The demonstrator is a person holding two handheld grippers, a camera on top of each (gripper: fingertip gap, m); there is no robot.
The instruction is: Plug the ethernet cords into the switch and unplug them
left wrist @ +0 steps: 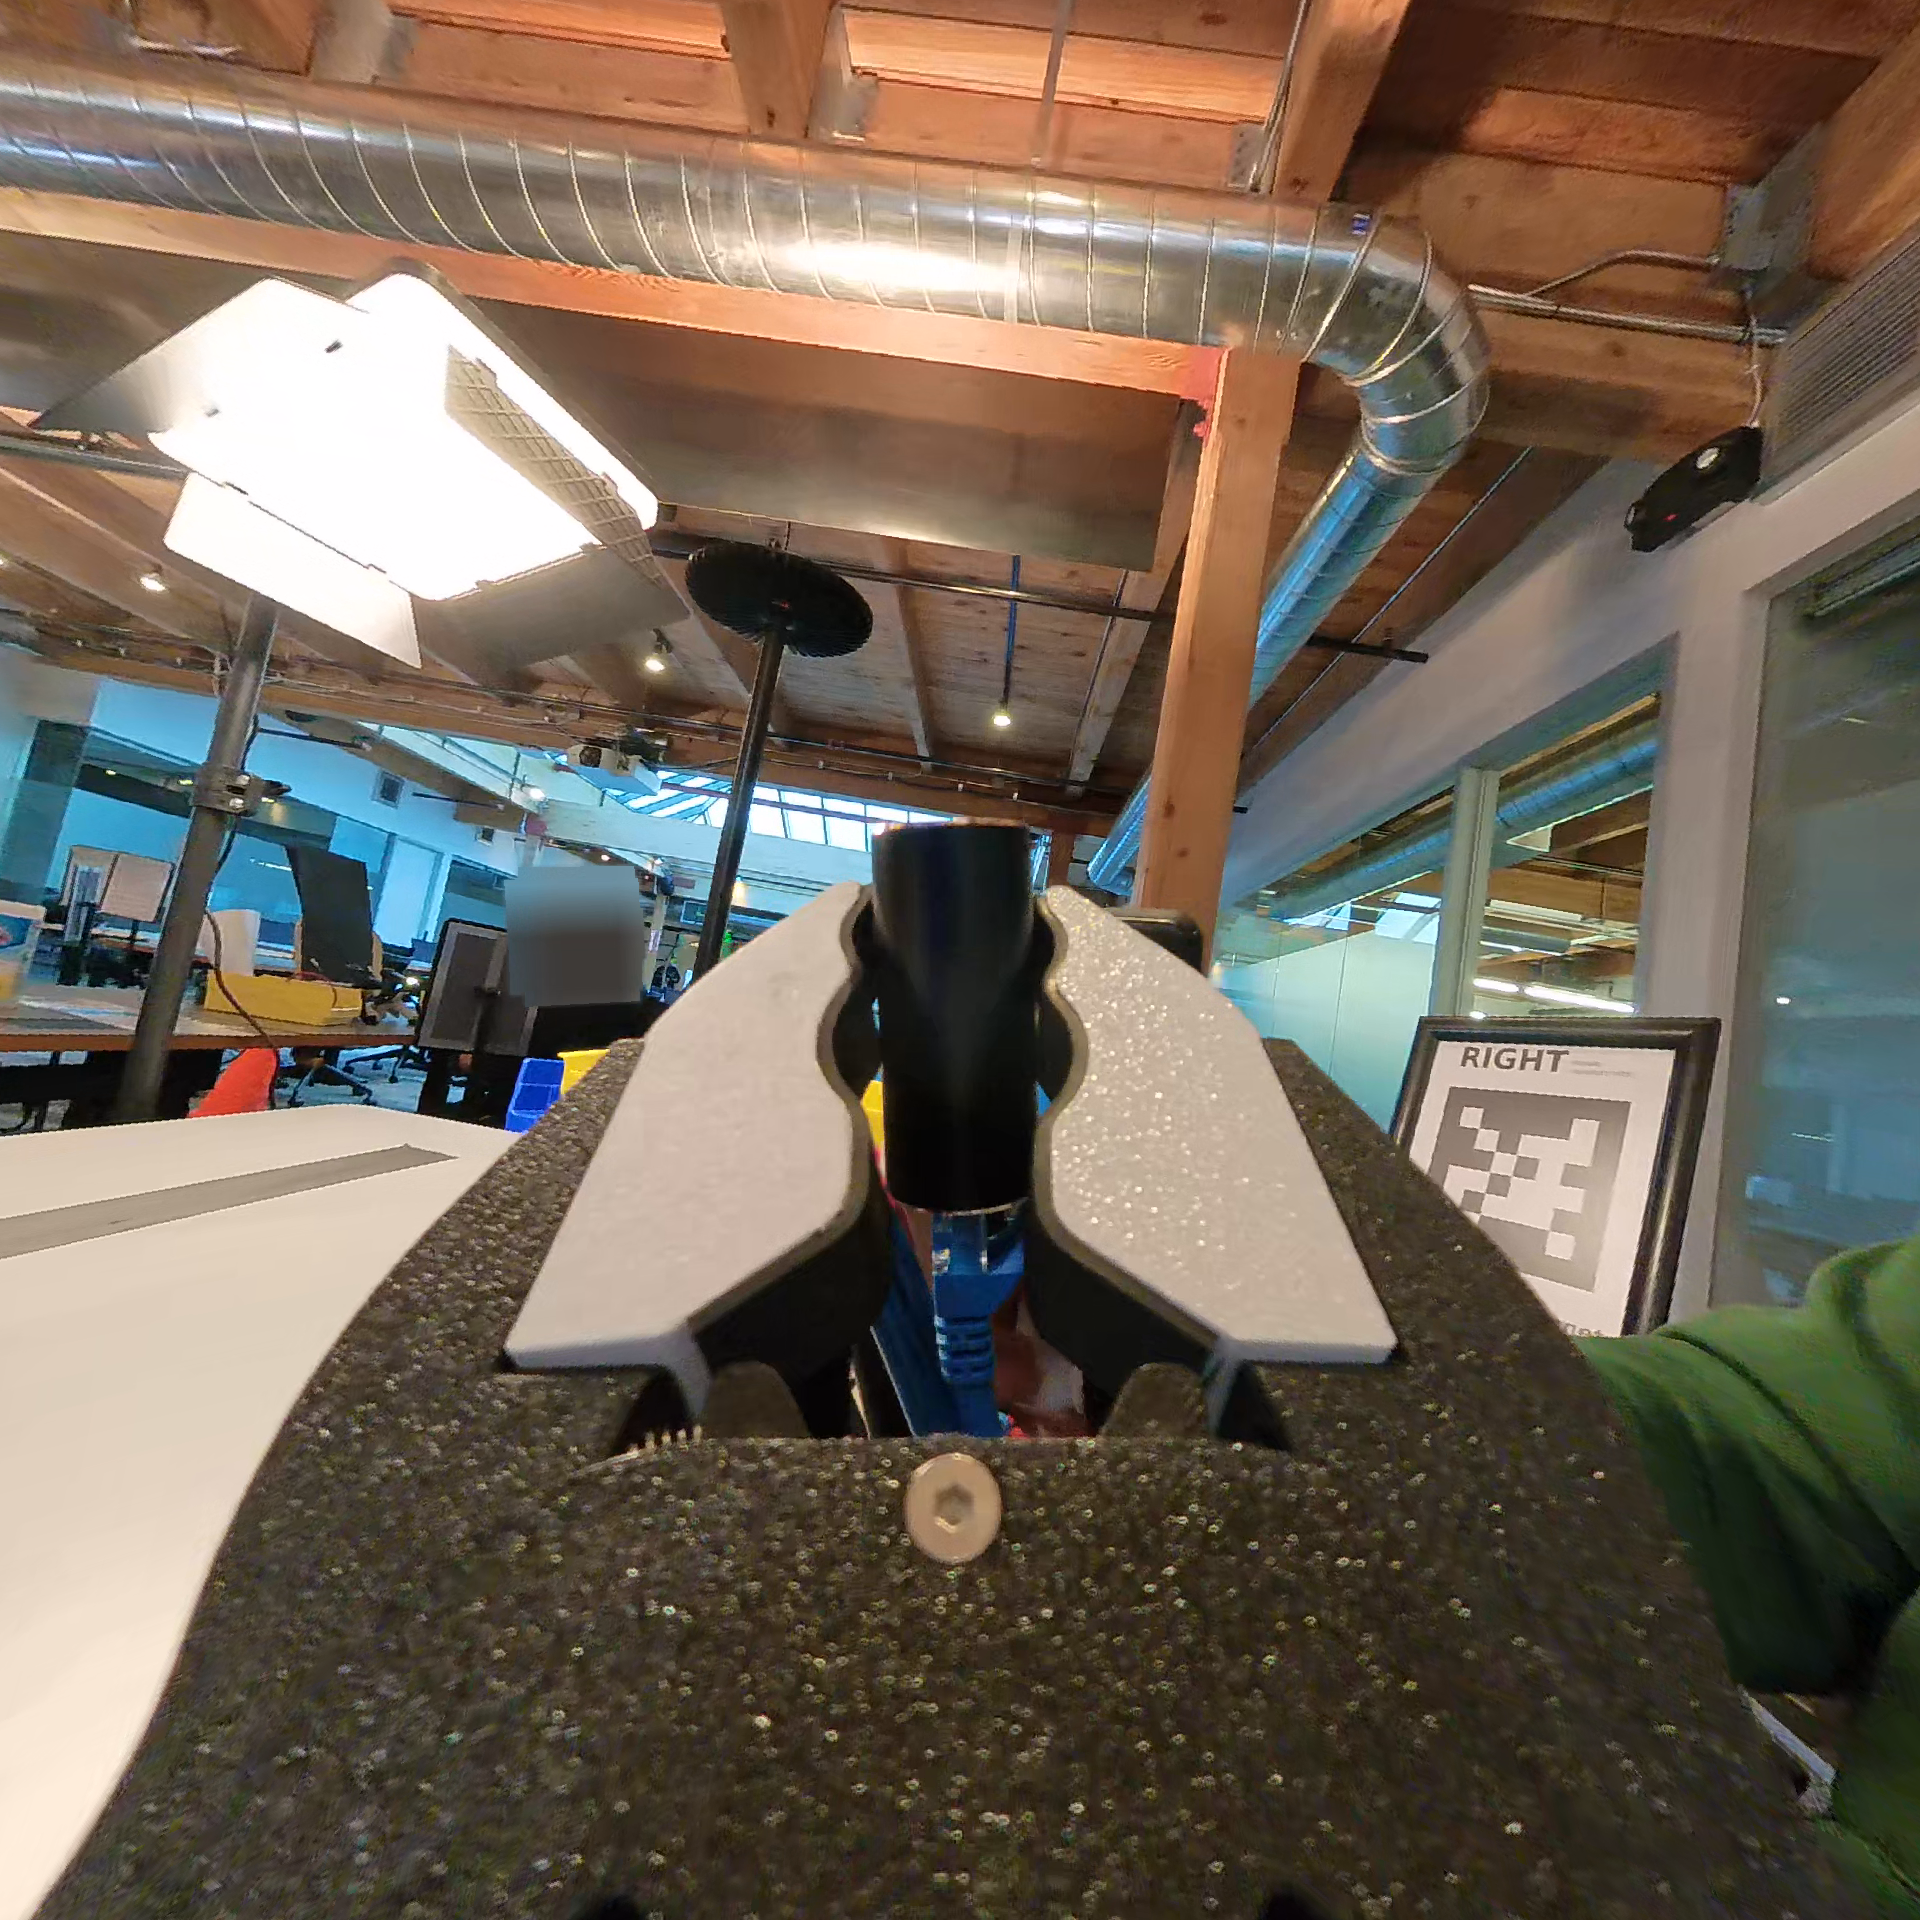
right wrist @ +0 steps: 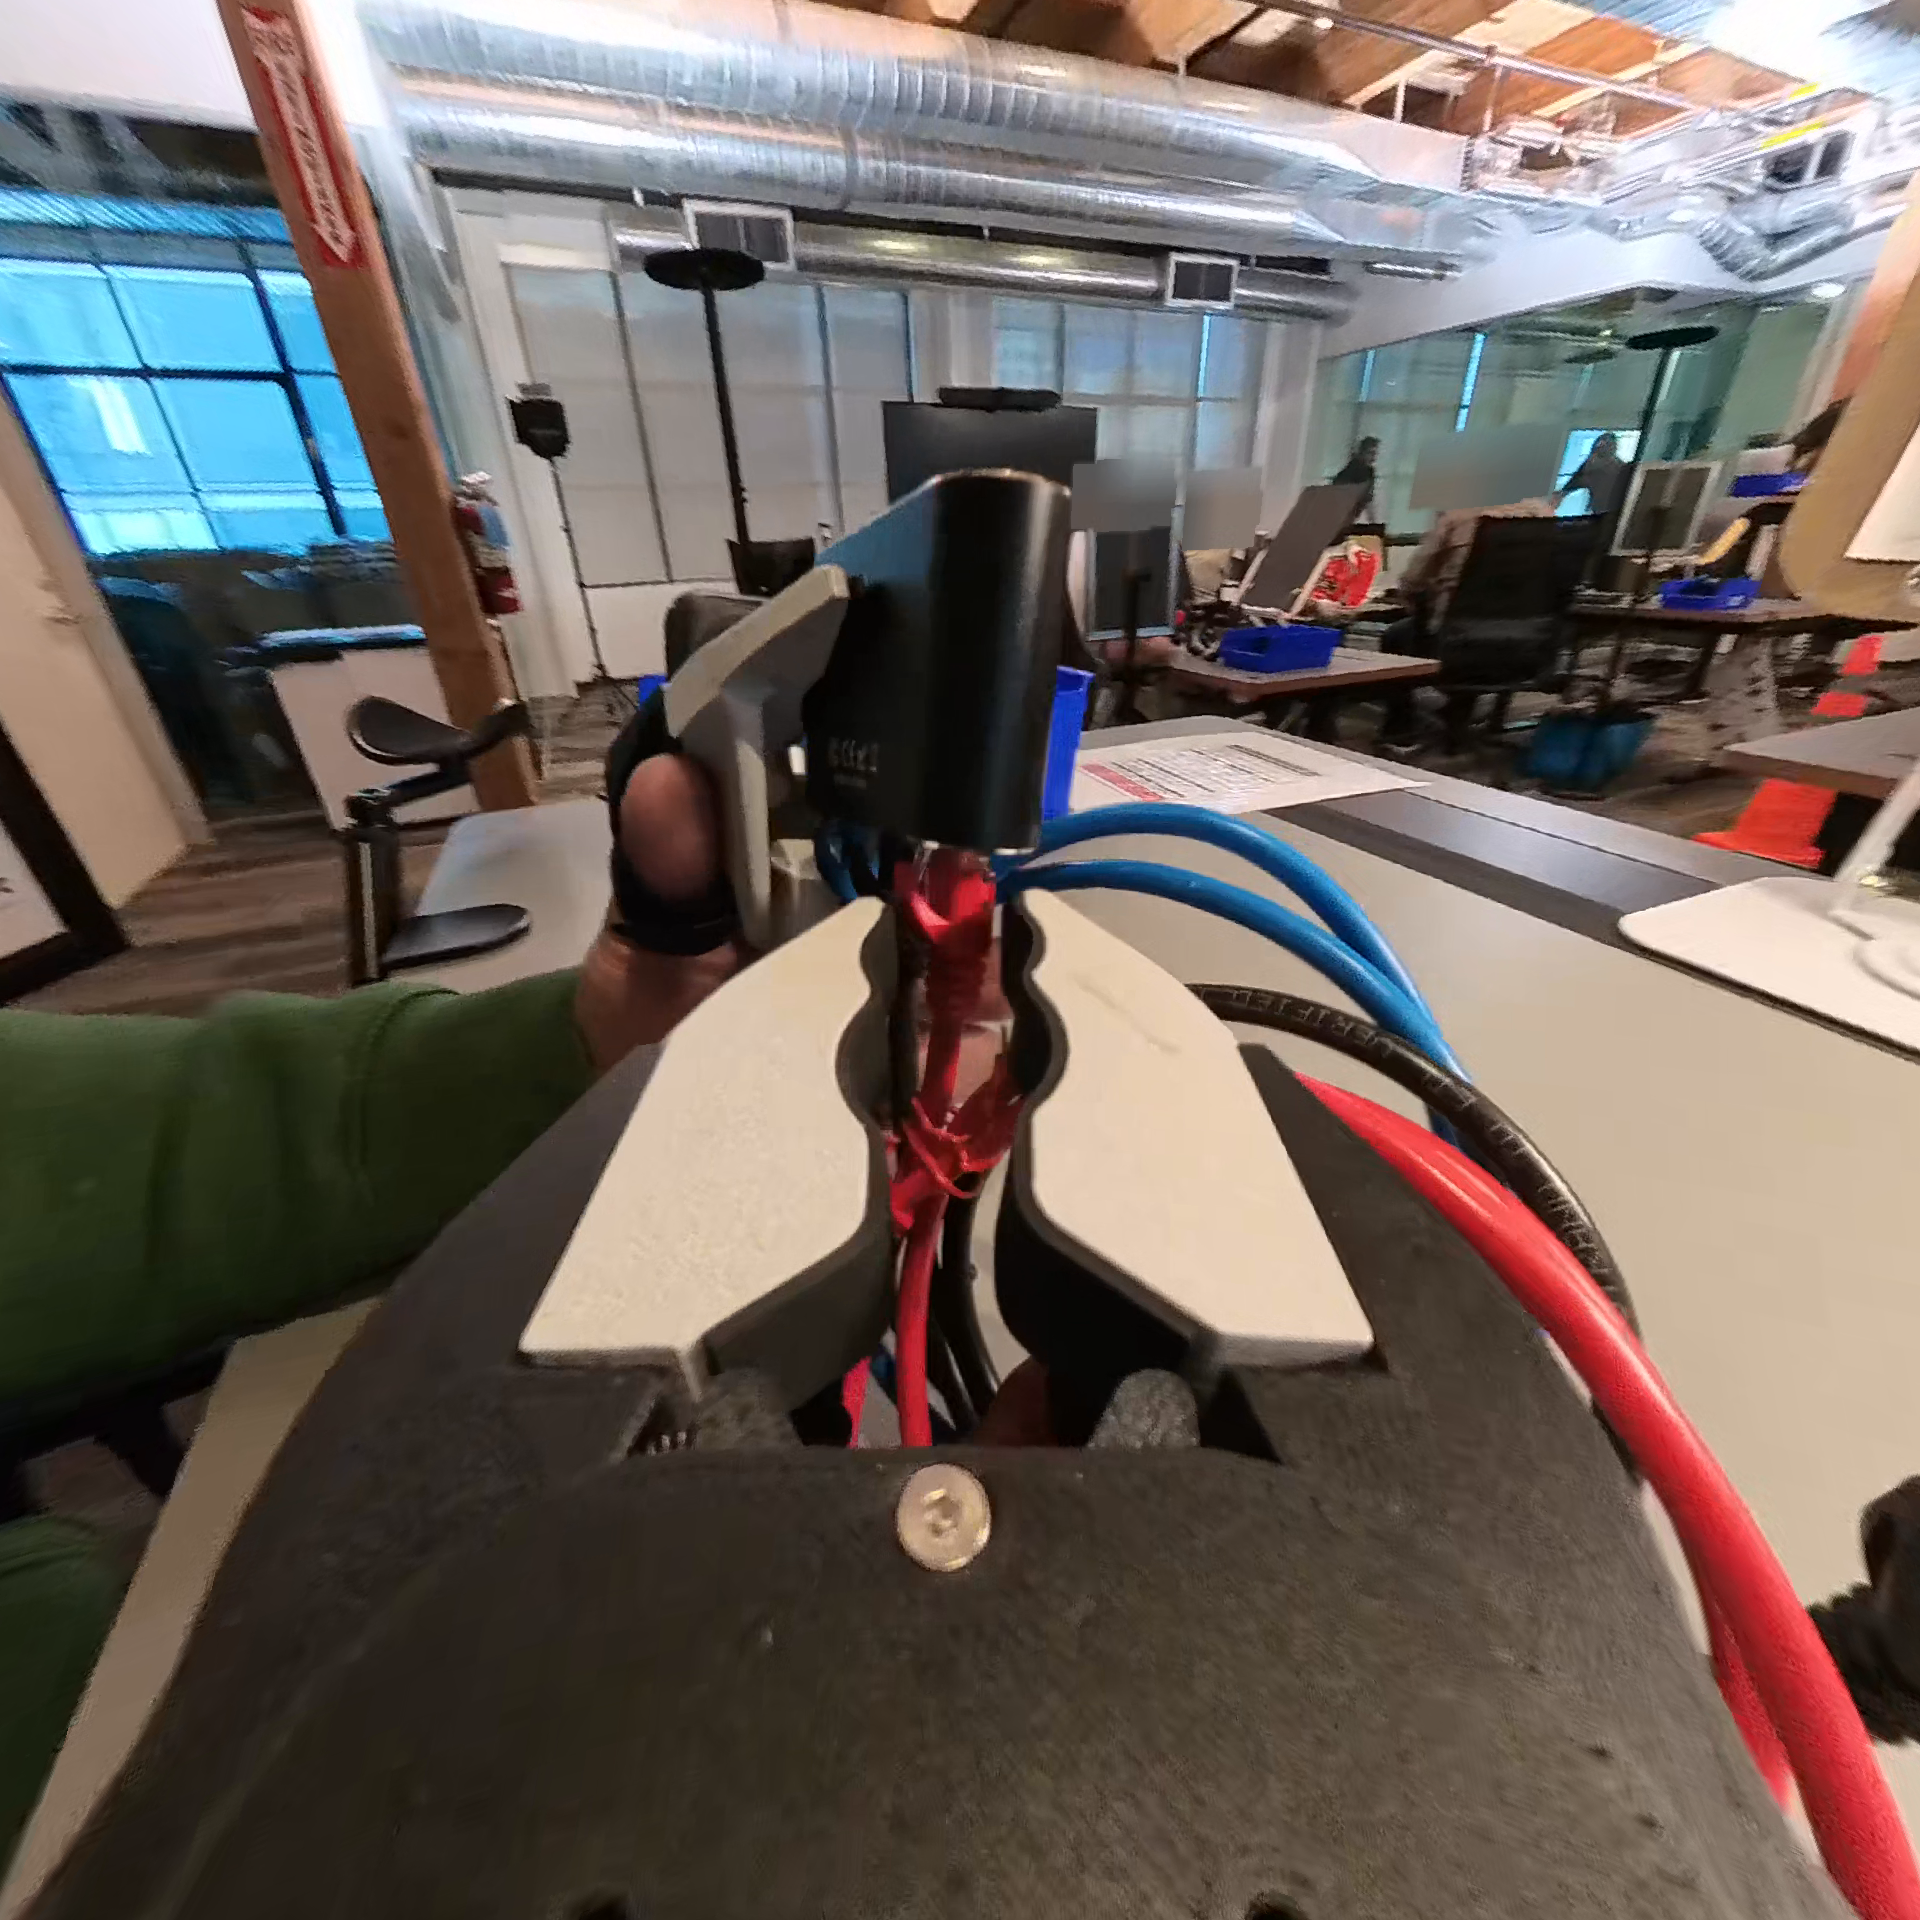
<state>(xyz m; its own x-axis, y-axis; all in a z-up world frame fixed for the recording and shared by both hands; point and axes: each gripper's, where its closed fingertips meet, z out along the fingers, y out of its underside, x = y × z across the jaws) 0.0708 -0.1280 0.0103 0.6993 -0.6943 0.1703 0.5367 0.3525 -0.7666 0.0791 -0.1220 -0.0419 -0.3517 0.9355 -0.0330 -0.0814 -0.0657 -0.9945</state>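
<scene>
Here, in the left wrist view, the left gripper (left wrist: 954, 935) is lifted off the white table (left wrist: 156, 1299) and clamped on the black switch (left wrist: 954, 1029), its two grey fingers (left wrist: 727, 1122) pressing the narrow body from both sides. The switch stands on end between them, its top rising just past the fingertips. Directly below the switch a blue ethernet plug (left wrist: 971, 1268) sits in its underside, the blue cord running down behind the gripper body. To the right of the switch stands a framed marker card (left wrist: 1538, 1164), and lower on that side a green sleeve (left wrist: 1787, 1475) comes in. Above the switch hang a silver duct (left wrist: 831, 218) and a bright panel lamp (left wrist: 384, 447). In the right wrist view, the switch (right wrist: 956, 655) is held up in the air by the other gripper, whose grey finger (right wrist: 748, 675) presses its left face, with a gloved hand (right wrist: 665, 821) and the green sleeve (right wrist: 260, 1164) behind it. Just beneath the switch the right gripper (right wrist: 951, 935) is closed on the red ethernet plug (right wrist: 951, 956), whose tip meets the underside of the switch. Its red cord (right wrist: 1621, 1403) loops away to the right, beside blue cords (right wrist: 1247, 862) and a black cable (right wrist: 1455, 1101) that arch out from under the switch over the table (right wrist: 1714, 1195).
</scene>
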